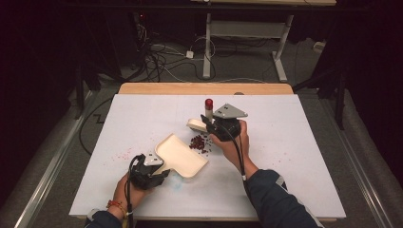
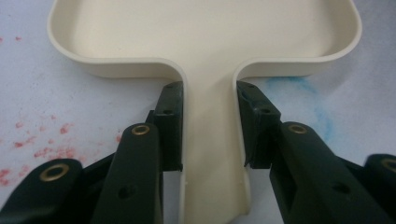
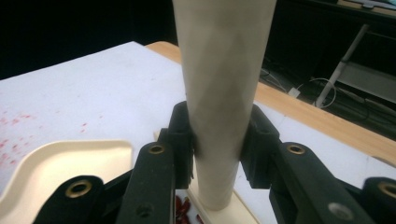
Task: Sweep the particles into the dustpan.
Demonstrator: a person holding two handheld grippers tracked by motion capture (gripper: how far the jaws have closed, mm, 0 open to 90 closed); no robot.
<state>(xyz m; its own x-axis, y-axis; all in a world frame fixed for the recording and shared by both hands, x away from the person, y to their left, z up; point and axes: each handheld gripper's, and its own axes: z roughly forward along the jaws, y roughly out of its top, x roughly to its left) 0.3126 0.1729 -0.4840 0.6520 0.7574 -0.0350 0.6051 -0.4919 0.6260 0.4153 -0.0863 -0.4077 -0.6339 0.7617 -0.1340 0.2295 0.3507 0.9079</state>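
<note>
Cream plastic dustpan [image 1: 181,155] lies flat on the white surface [image 1: 294,156], your left gripper [image 2: 208,126] clamping its handle to steady it. Your right gripper's [image 3: 215,147] jaws grip the cream brush's handle [image 3: 220,79] upright, likely to sweep the dark red beans [image 1: 199,143] just beside the pan's rim.

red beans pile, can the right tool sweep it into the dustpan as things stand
Probably yes: the right tool grips the brush handle beside the beans, with the dustpan just beyond and nothing between.
</note>
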